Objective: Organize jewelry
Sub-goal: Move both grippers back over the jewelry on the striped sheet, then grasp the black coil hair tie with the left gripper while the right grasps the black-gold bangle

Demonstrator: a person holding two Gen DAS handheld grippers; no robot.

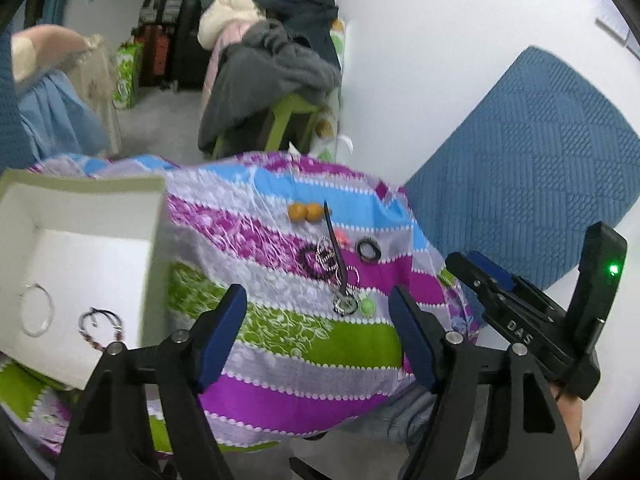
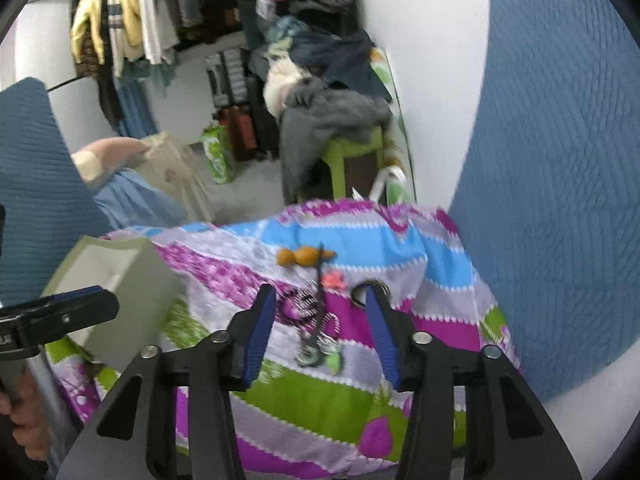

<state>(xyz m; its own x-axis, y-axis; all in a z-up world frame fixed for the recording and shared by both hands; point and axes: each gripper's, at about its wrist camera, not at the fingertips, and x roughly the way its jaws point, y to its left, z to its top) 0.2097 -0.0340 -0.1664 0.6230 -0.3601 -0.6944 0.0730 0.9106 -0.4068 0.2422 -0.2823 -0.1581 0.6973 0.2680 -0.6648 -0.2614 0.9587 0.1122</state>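
Observation:
A striped, flowered cloth (image 1: 304, 364) carries a small heap of jewelry: two orange beads (image 1: 305, 213), a thin black pin (image 1: 331, 236), a black ring (image 1: 369, 249), a silver chain with a round pendant (image 1: 345, 304) and a green bead (image 1: 366, 307). My left gripper (image 1: 318, 296) hangs open just short of the pendant, nothing between its blue pads. The white box (image 1: 80, 256) to its left holds a silver bangle (image 1: 37, 310) and a beaded bracelet (image 1: 102, 326). My right gripper (image 2: 320, 294) is open above the heap, with the chain and pendant (image 2: 308, 354) seen between its fingers and untouched.
A blue quilted cushion (image 1: 520, 168) leans on the white wall to the right. Behind the cloth stands a green stool (image 1: 288, 116) piled with grey clothes, then suitcases (image 1: 168, 20) and hanging garments (image 2: 132, 20). A hand (image 2: 20, 400) holds the left gripper's handle.

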